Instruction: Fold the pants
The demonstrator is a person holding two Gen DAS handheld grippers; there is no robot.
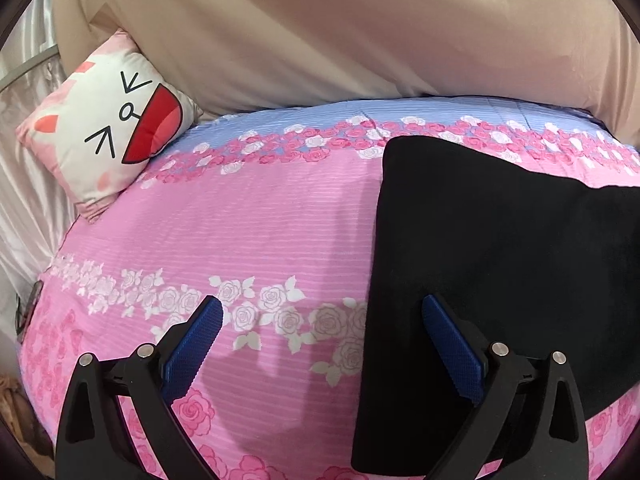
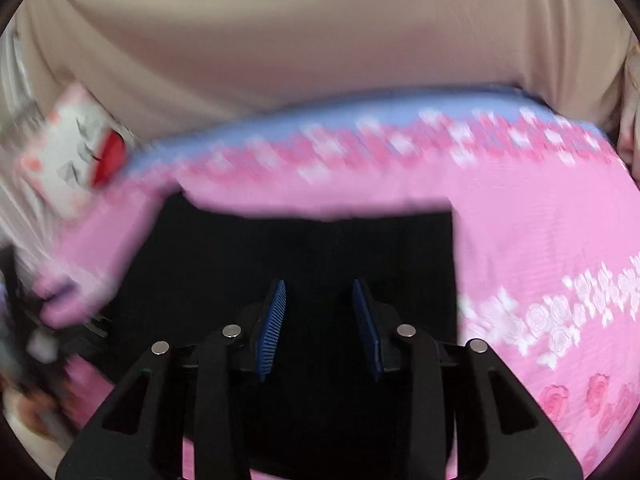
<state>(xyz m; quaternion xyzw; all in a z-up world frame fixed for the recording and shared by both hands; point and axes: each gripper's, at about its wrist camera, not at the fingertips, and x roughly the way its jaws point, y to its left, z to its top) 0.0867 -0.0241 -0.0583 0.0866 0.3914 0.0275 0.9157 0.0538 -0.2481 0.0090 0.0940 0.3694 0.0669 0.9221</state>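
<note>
a: item count, please.

b: one pair of black pants (image 1: 500,280), folded into a flat dark slab. one pink rose-print bedsheet (image 1: 260,240) with a blue band along its far edge. one cartoon-face cushion (image 1: 108,128), white and pink with a red mouth, at the far left corner of the bed. one beige fabric backdrop (image 1: 300,28) behind the bed. two grippers, each with two blue ribbed pads.

a: where do the pants lie?

b: on the bedsheet, right of centre in the left wrist view, well apart from the cushion. in the right wrist view the pants (image 2: 320,248) fill the middle, straight ahead of the fingers.

a: anything cut off or unclear?

b: the pants run off the right edge of the left view and pass under the gripper frames at the bottom. folds and seams are lost in the black. the right view is motion-blurred, worst on its left side, where the cushion (image 2: 76,152) is smeared. a small dark object at the bed's left edge cannot be identified.

a: jaws?

b: left gripper (image 1: 320,312): wide apart, empty, its right pad over the pants' left edge; whether it touches, cannot tell. right gripper (image 2: 319,300): parted by a narrower gap, nothing between the pads, over the pants.
</note>
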